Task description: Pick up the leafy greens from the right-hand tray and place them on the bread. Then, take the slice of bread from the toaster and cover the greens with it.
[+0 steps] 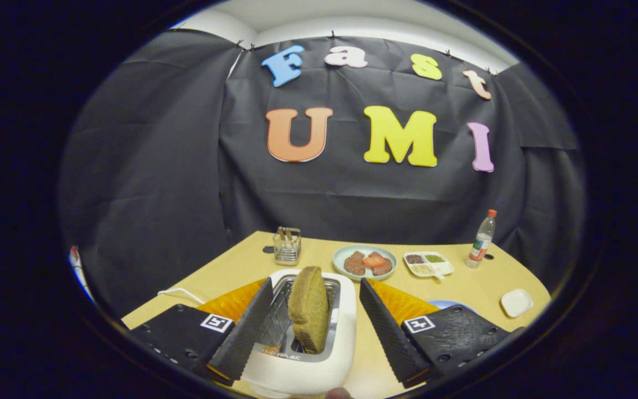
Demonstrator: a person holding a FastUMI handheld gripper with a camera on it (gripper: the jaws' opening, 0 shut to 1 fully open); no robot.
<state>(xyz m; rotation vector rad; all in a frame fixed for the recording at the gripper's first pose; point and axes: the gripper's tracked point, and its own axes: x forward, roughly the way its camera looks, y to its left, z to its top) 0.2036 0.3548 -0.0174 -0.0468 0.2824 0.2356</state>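
A brown slice of bread [309,316] stands tilted in the slot of a white toaster [297,368] on the tan table. My gripper [314,285] is open, with one finger on each side of the toaster's top. The slice sits between the fingers [244,330] and neither one touches it. Beyond the right finger, the rim of a blue plate [447,303] peeks out; what lies on it is hidden.
Beyond the toaster are a small metal rack [287,245], a pale green plate [364,254] with meat patties and a tomato slice, a white divided dish [428,264] of seeds, and a bottle [482,239]. A small white dish [516,302] lies near the right table edge. A white cable [178,292] runs left.
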